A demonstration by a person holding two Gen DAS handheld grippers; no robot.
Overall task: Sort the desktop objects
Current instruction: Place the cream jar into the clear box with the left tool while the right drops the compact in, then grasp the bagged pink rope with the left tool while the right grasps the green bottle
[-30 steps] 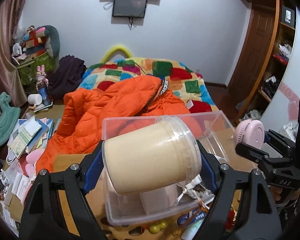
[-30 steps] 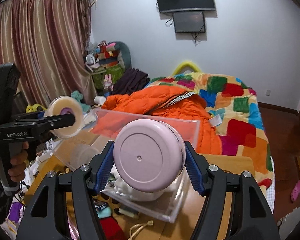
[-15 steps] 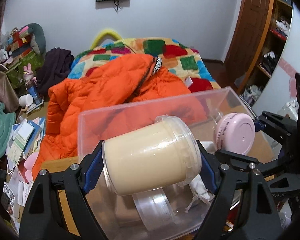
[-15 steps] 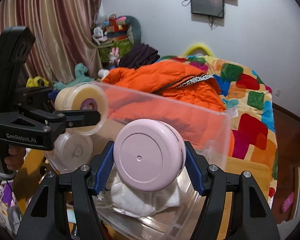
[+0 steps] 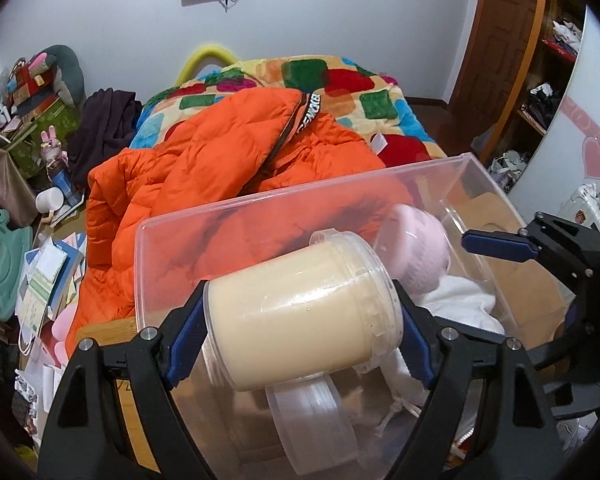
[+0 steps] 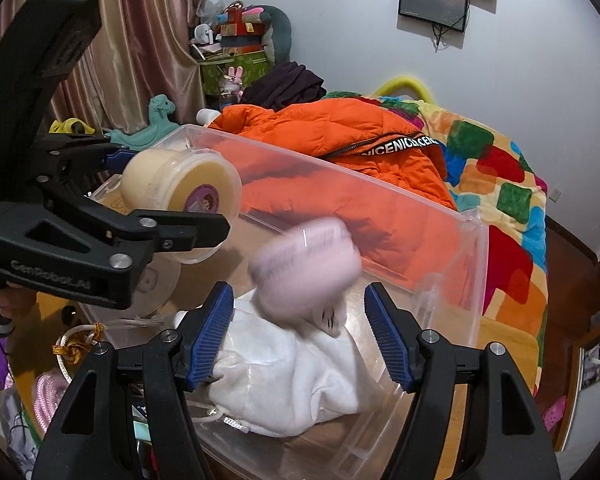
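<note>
Left gripper point(image 5: 298, 330) clamps cream jar point(image 5: 300, 312) — pink jar point(image 6: 304, 270), blurred, apparently free of right gripper point(image 6: 298, 334).

The left gripper point(image 5: 302, 322) clamped a cream jar point(image 5: 300, 312) on its side over a clear bin point(image 5: 260, 208). A pink jar point(image 5: 418, 252) lay inside against a white cloth point(image 5: 456, 304), clear of the right gripper's blue pad point(image 5: 496, 245), beside a clear lid point(image 5: 312, 424). Behind the bin an orange jacket point(image 5: 204, 168) covered the bed point(image 5: 340, 88).
</note>
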